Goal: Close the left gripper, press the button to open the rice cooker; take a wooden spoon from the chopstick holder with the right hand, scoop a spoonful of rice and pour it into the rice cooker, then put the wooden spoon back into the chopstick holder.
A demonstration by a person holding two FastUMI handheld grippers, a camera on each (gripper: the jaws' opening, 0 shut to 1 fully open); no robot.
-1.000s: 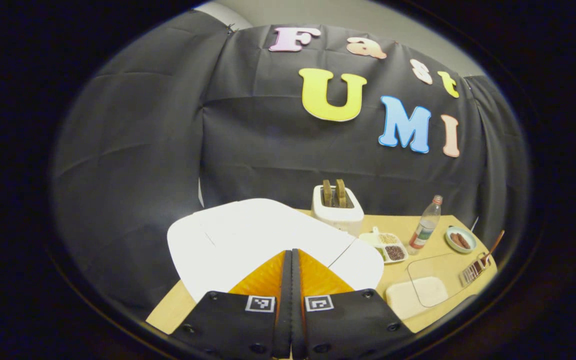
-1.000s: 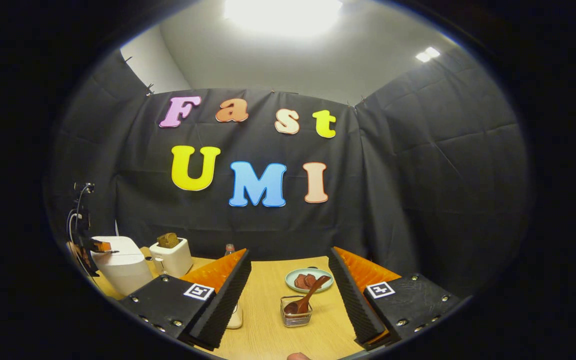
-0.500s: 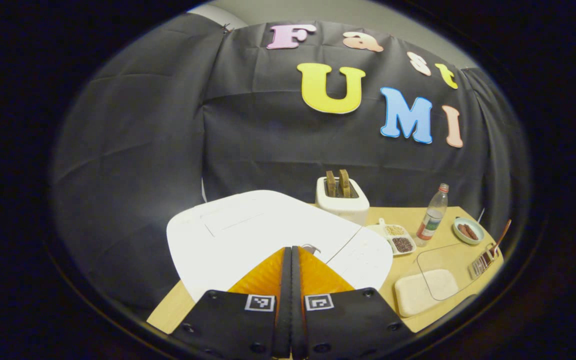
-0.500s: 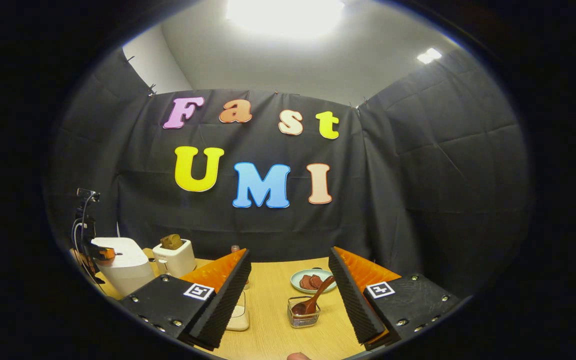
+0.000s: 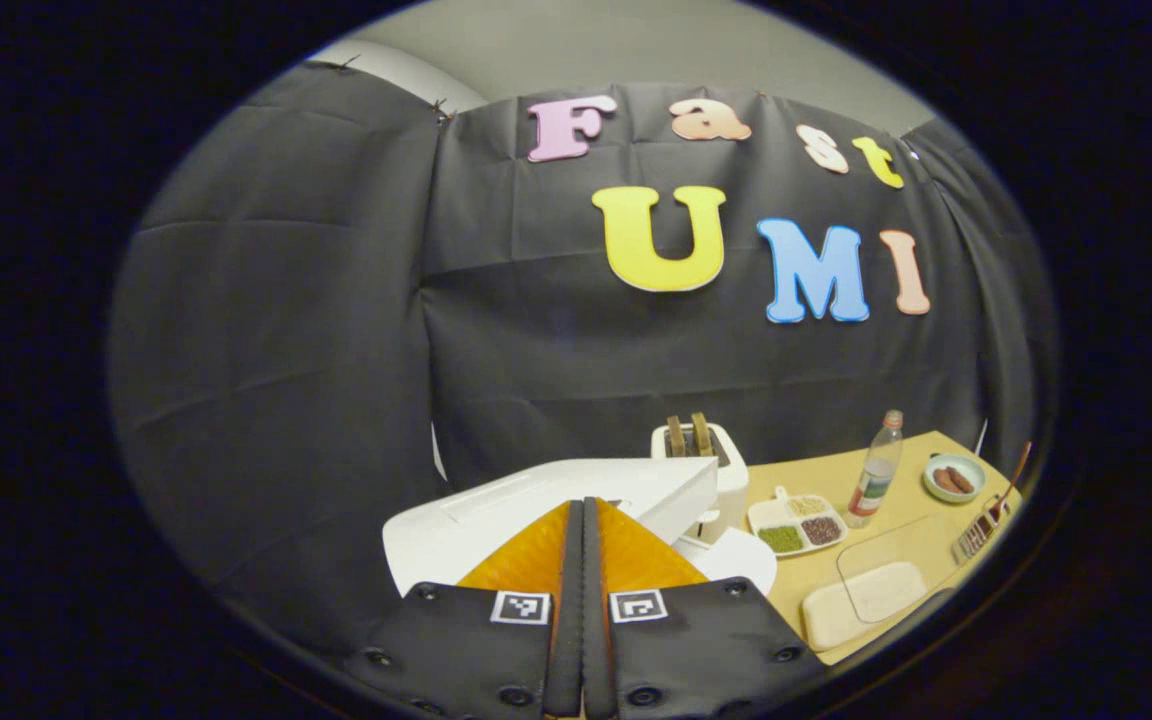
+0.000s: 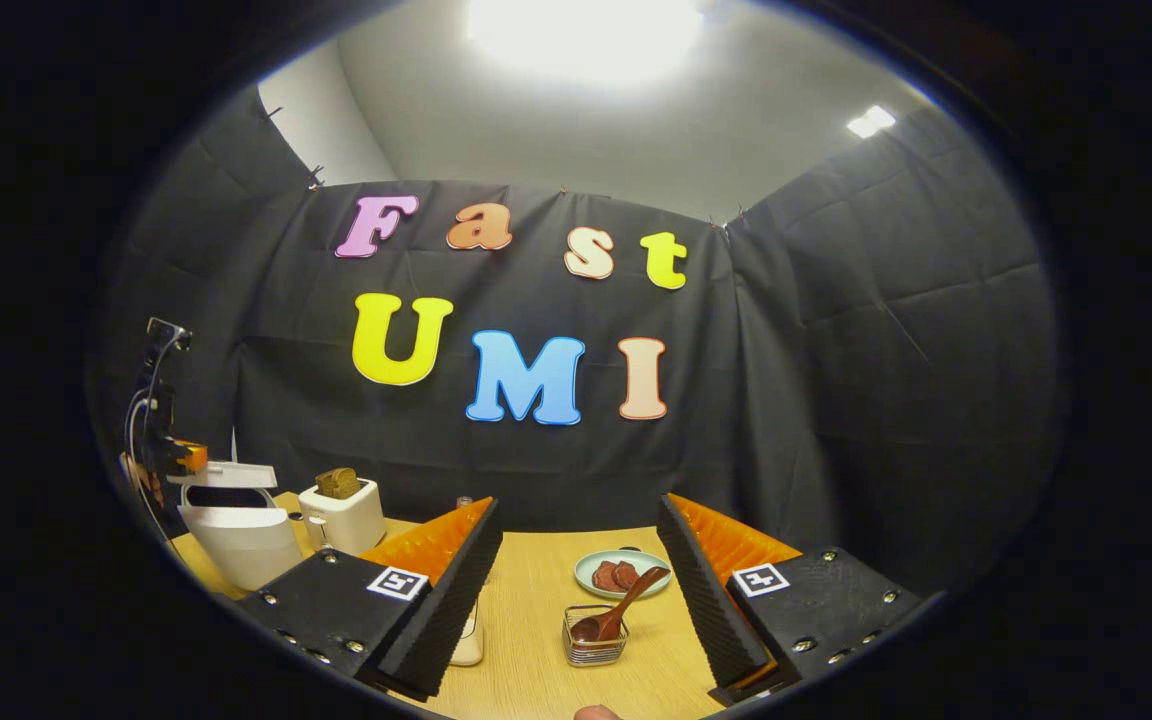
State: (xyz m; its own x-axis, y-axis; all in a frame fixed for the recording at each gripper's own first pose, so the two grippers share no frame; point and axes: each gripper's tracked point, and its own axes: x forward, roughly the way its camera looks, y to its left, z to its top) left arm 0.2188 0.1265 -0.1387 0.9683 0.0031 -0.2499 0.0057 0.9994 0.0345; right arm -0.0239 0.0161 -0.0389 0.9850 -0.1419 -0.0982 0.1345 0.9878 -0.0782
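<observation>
Now lid up, spoon in its holder
Left gripper (image 5: 582, 515) jaws pressed together, empty, above the rice cooker (image 5: 576, 500), lid raised. Right gripper (image 6: 576, 560) jaws wide; beyond them the wooden spoon (image 6: 614, 610) leans in the chopstick holder (image 6: 594, 640) on the surface (image 6: 536, 600).

The rice cooker (image 5: 536, 505) has a smooth white plastic shell with a soft shine, and the toaster (image 6: 343, 516) looks like the same kind of plastic. The bench (image 6: 536, 600) is pale wood with a fine grain, matt. The chopstick holder (image 6: 594, 640) is a thin metal wire basket (it glints a little), and the wooden spoon (image 6: 616, 610) in it is dark, polished wood. The plate (image 6: 586, 572) looks like glazed ceramic. The bottle (image 5: 876, 475) is clear plastic. The wall is matt black cloth with creases.
</observation>
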